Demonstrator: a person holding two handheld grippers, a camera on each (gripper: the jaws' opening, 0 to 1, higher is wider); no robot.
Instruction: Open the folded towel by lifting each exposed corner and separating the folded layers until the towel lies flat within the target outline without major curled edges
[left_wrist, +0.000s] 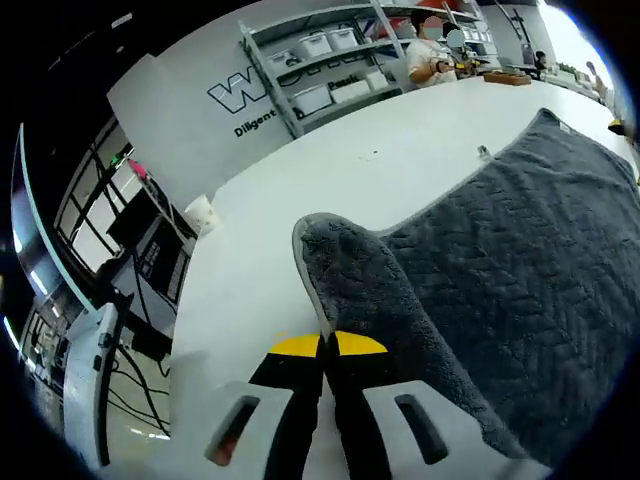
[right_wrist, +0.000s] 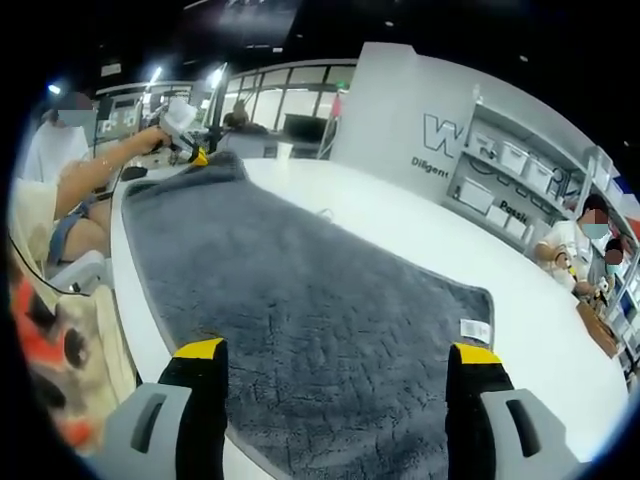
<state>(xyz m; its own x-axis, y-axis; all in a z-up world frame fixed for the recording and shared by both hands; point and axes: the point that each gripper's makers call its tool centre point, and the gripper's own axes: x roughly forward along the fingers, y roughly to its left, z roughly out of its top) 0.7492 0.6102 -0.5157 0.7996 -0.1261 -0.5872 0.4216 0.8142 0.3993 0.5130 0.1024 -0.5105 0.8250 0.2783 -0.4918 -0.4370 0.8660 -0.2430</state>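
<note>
While the left gripper (left_wrist: 325, 345) pinches a raised corner of the grey towel (left_wrist: 520, 290), the right gripper (right_wrist: 335, 365) hangs wide open over the far end.

The towel lies spread along the white surface (left_wrist: 330, 170), nearly flat; only that pinched corner curls up. The last unfolding step looks in hand: next, draw the corner outward and lay it down smooth.

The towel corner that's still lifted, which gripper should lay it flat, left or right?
Probably left. The left gripper is shut on that raised corner of the grey towel. The right gripper is open above the already flat far end, near the label.
</note>
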